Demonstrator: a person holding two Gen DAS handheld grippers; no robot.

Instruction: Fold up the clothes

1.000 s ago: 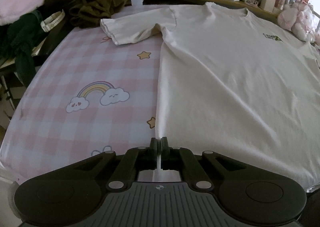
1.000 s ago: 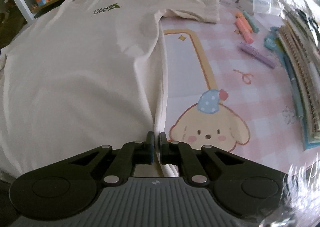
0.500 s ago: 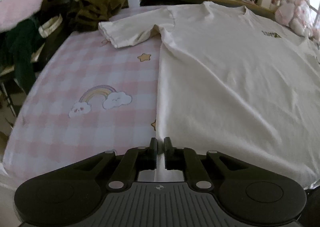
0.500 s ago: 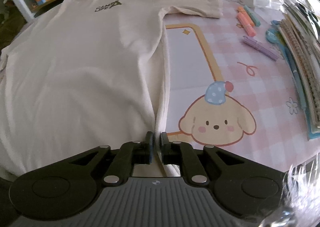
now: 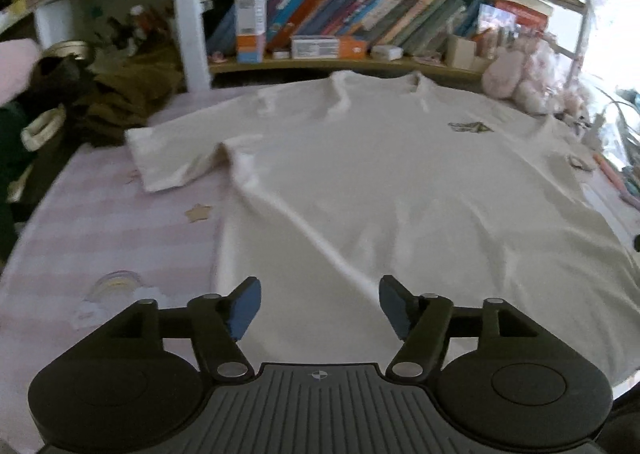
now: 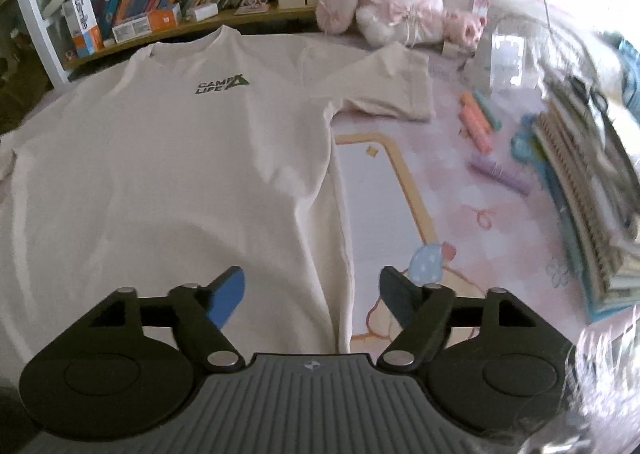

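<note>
A cream T-shirt [image 5: 380, 190] with a small green chest logo [image 6: 222, 84] lies spread flat, front up, on a pink checked table cover [image 5: 100, 222]. Over the shirt's lower left part hovers my left gripper [image 5: 320, 304], jaws opening, nothing between them. My right gripper [image 6: 312, 294] hangs above the T-shirt [image 6: 160, 182] at its right side seam near the hem, jaws opening too, pads clear of the cloth. Both sleeves lie flat, one at the left [image 5: 176, 158], one at the right [image 6: 384, 82].
A bookshelf [image 5: 340, 26] runs along the back. Dark clothes [image 5: 120, 94] are heaped at the back left. Plush toys [image 6: 396, 6] sit at the back right. Pens [image 6: 480, 122] and stacked notebooks [image 6: 580, 182] lie along the right edge.
Both grippers were shut on the shirt's bottom corners. They have let go, spread their jaws and lifted, tilting up so more of the bookshelf shows.
</note>
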